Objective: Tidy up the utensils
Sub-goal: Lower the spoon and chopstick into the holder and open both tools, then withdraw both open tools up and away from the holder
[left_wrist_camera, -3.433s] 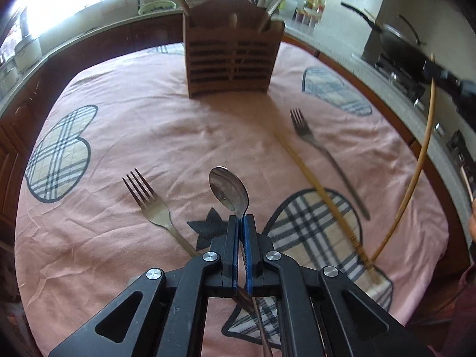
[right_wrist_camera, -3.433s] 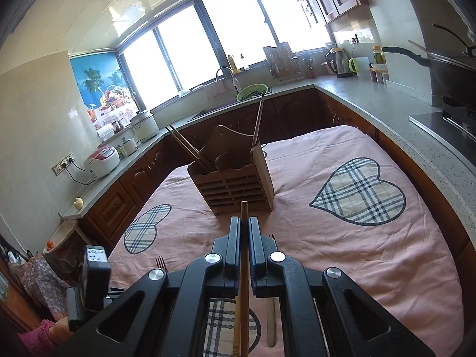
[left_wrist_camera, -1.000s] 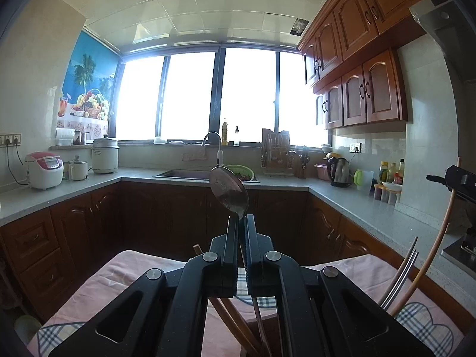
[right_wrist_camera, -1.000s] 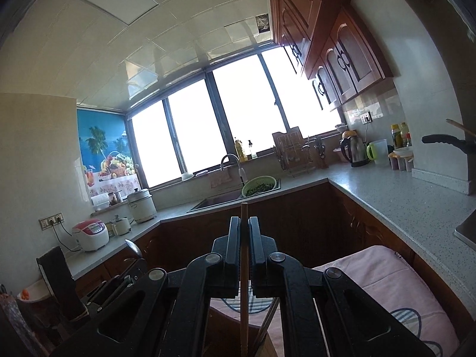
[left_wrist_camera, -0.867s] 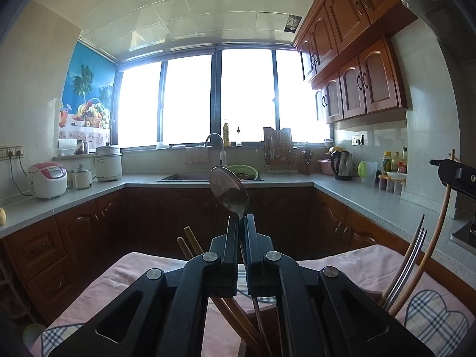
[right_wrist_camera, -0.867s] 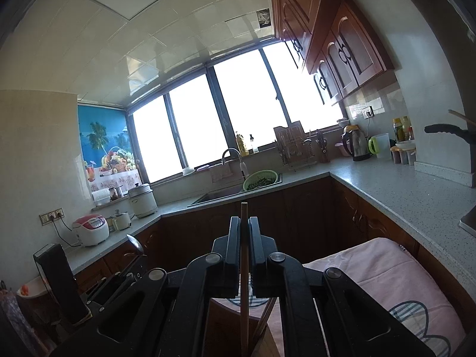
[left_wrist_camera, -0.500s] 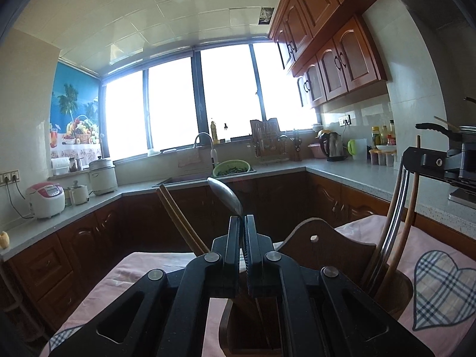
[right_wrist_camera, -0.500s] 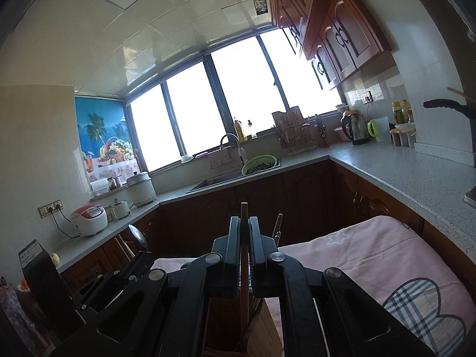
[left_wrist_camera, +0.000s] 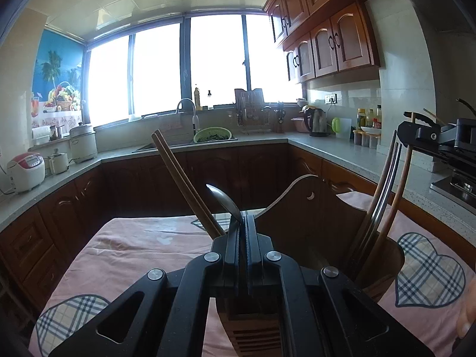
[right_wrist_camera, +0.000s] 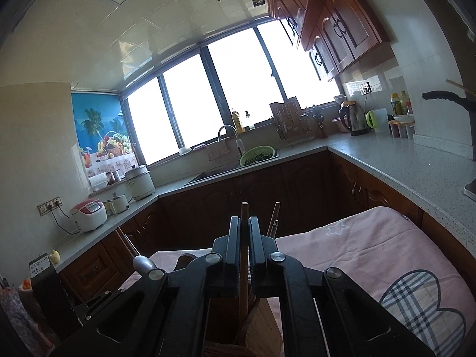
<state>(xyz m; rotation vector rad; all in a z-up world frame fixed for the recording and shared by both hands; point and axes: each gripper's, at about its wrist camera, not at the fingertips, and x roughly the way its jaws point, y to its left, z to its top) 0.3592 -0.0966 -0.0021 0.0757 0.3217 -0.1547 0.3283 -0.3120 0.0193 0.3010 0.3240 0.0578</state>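
Note:
My left gripper point(left_wrist_camera: 244, 223) is shut on a metal spoon point(left_wrist_camera: 224, 201), held upright with its bowl up, over the wooden utensil holder point(left_wrist_camera: 312, 226). A pair of wooden chopsticks point(left_wrist_camera: 181, 180) leans in the holder's left side. Metal utensil handles point(left_wrist_camera: 382, 184) stand in its right side. My right gripper point(right_wrist_camera: 244, 223) is shut on a wooden chopstick point(right_wrist_camera: 244, 209), upright over the holder point(right_wrist_camera: 261, 324); it also shows in the left wrist view point(left_wrist_camera: 428, 132) at the right, with the chopstick's lower end point(left_wrist_camera: 395, 205) down in the holder's right compartment.
The holder stands on a table with a pink cloth point(left_wrist_camera: 134, 247) with plaid hearts. Kitchen counters point(left_wrist_camera: 342, 151) run behind and to the right, with a sink, a kettle and rice cookers. A stove point(left_wrist_camera: 458, 181) is at the far right.
Both grippers have come from the table up over the holder and have sunk lower over it in the last second. The spoon and chopstick stay gripped.

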